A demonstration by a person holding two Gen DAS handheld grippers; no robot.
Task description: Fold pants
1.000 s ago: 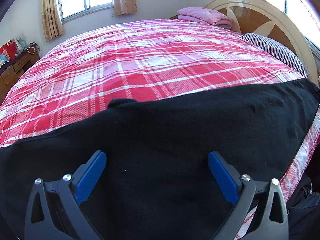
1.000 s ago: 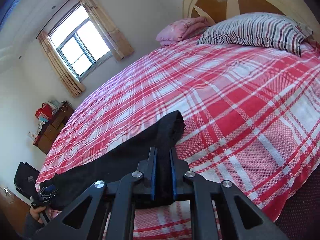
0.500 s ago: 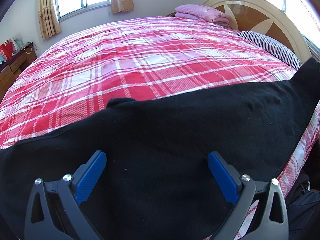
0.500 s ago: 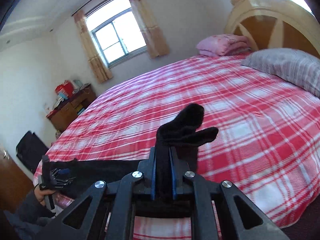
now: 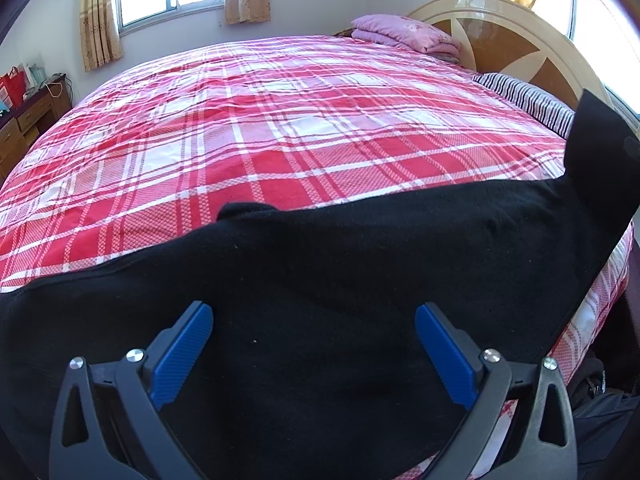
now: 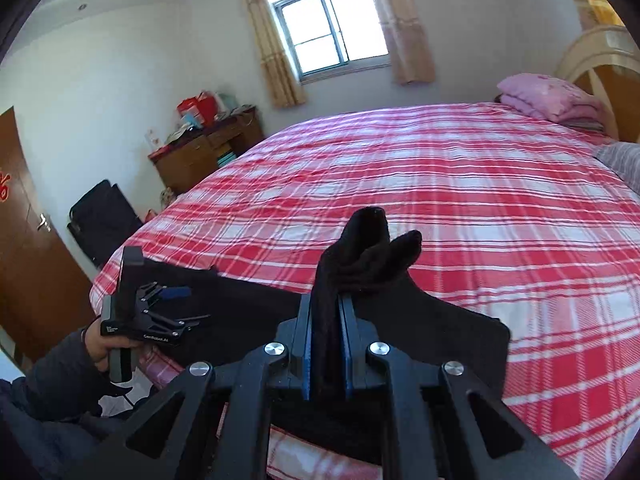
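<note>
Since a second ago I have swung my right claw (image 6: 327, 344) up and to the left, so its view now faces the window (image 6: 328, 30) squarely where before the striped pillow filled the upper right, and the end of the pants (image 5: 320, 300) that I hold has risen off the bed (image 5: 280, 120). The bed with its red plaid cover fills the middle of both views. The black pants lie along its near edge, spreading across the whole lower half of the left view, and their far end lifts into a dark flap at the right edge of that frame. In the right view the cloth runs from the lower left up to my right claw, which is clenched on a bunched fold that stands up and flops over above the blue pads. My left claw (image 5: 314, 336) is released, its blue pads spread wide with the pants flat beneath and between them; in the right view it shows at the lower left, held in my left hand (image 6: 98, 344). A wooden headboard (image 5: 516, 40) curves at the upper right of the left view, with a folded pink blanket (image 5: 404, 32) and a striped pillow (image 5: 524, 96) before it. A wooden dresser (image 6: 200, 152) stands at the left of the right view.
</note>
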